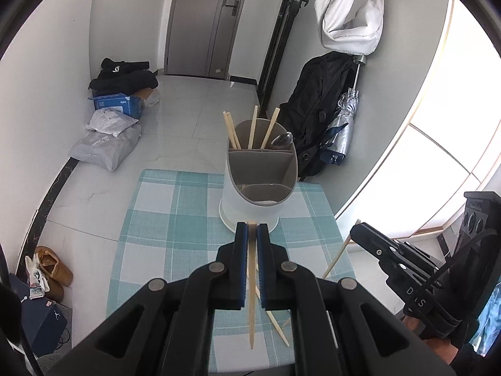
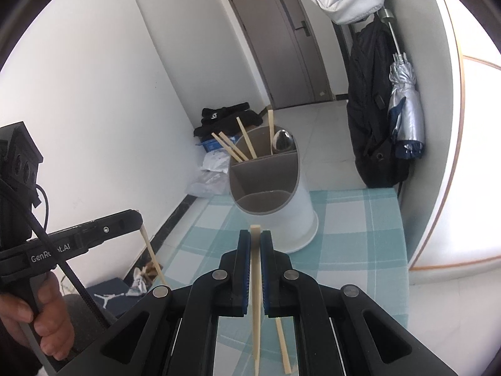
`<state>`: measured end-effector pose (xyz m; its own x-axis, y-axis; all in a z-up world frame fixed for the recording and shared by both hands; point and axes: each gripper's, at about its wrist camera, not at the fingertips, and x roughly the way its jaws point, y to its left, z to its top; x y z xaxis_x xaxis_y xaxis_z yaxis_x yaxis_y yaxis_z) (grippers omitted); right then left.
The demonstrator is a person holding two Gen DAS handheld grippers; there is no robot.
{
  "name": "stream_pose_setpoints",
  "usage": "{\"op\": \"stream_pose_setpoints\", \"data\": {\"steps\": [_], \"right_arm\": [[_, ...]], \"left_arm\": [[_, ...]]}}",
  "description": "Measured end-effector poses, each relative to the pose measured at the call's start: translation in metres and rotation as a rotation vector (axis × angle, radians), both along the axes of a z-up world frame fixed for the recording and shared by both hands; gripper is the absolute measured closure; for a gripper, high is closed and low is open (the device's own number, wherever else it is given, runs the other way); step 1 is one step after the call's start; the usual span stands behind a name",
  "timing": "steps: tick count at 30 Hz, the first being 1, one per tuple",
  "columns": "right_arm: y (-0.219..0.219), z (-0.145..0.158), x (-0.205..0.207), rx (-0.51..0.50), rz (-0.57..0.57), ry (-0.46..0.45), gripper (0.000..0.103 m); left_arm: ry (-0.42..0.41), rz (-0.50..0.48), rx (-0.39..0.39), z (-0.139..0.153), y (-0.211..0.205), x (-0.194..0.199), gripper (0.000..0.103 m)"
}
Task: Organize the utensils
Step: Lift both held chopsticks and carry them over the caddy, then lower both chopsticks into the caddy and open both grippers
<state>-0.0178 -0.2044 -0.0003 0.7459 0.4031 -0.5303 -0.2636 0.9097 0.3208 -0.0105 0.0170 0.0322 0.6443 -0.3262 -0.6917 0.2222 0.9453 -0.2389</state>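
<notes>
1. Left wrist view: the left gripper (image 1: 252, 230) is clamped narrow on a pale wooden chopstick (image 1: 251, 297), which runs lengthwise between its blue pads (image 1: 241, 266), its tip poking out just past the fingertips.
2. Below that gripper a loose chopstick (image 1: 277, 324) lies slantwise on the teal checked tablecloth (image 1: 162, 219).
3. Ahead stands the white utensil holder (image 1: 247, 206) with grey dividers, at the far edge of the cloth. Its back compartment holds four upright chopsticks (image 1: 252, 128) and a metal spoon (image 1: 283, 141); the front compartments look bare of utensils.
4. At the right edge the right gripper (image 1: 355, 228) appears from the side, gripping a second chopstick (image 1: 339, 252) that hangs down and left from its tip.
5. Right wrist view: the right gripper (image 2: 255, 235) is likewise pinched tight on a chopstick (image 2: 256, 297), lying along the gap between the pads, with its end showing just beyond them.
6. The holder (image 2: 297, 213) stands just ahead on the cloth (image 2: 360, 235), with the stored chopsticks (image 2: 247, 142) leaning left and the spoon (image 2: 281, 141) at the back right.
7. One chopstick (image 2: 283, 344) lies on the cloth beneath this gripper.
8. At the left a hand (image 2: 37, 322) holds the left gripper (image 2: 139, 217), from whose tip its chopstick (image 2: 153, 257) slopes downward.
</notes>
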Motion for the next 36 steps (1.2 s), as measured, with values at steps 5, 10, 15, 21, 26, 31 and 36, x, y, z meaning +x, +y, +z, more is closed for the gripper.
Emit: {"op": "stream_pose_setpoints", "data": {"steps": [5,10,15,21,26,31,36], "right_arm": [[-0.009,0.01,-0.002,0.002,-0.006,-0.025,0.098],[-0.017,0.024,-0.005,0.004,-0.017,-0.07,0.098],[-0.022,0.045,0.0,0.013,-0.02,-0.109,0.098],[-0.029,0.077,0.021,0.033,-0.024,-0.151,0.098],[-0.03,0.107,0.046,0.019,-0.02,-0.196,0.098],[-0.029,0.129,0.081,0.024,-0.026,-0.217,0.098],[-0.023,0.144,0.118,0.03,-0.027,-0.253,0.098]], "left_arm": [[-0.012,-0.04,-0.01,0.01,-0.005,-0.001,0.1],[-0.03,-0.081,0.01,0.023,-0.014,-0.002,0.1],[-0.056,-0.106,0.001,0.043,-0.014,0.008,0.1],[-0.118,-0.109,-0.037,0.073,-0.008,0.032,0.1],[-0.141,-0.086,-0.087,0.091,-0.001,0.063,0.1],[-0.187,-0.051,-0.143,0.107,0.011,0.092,0.1],[-0.226,-0.003,-0.178,0.115,0.021,0.121,0.1]]}}
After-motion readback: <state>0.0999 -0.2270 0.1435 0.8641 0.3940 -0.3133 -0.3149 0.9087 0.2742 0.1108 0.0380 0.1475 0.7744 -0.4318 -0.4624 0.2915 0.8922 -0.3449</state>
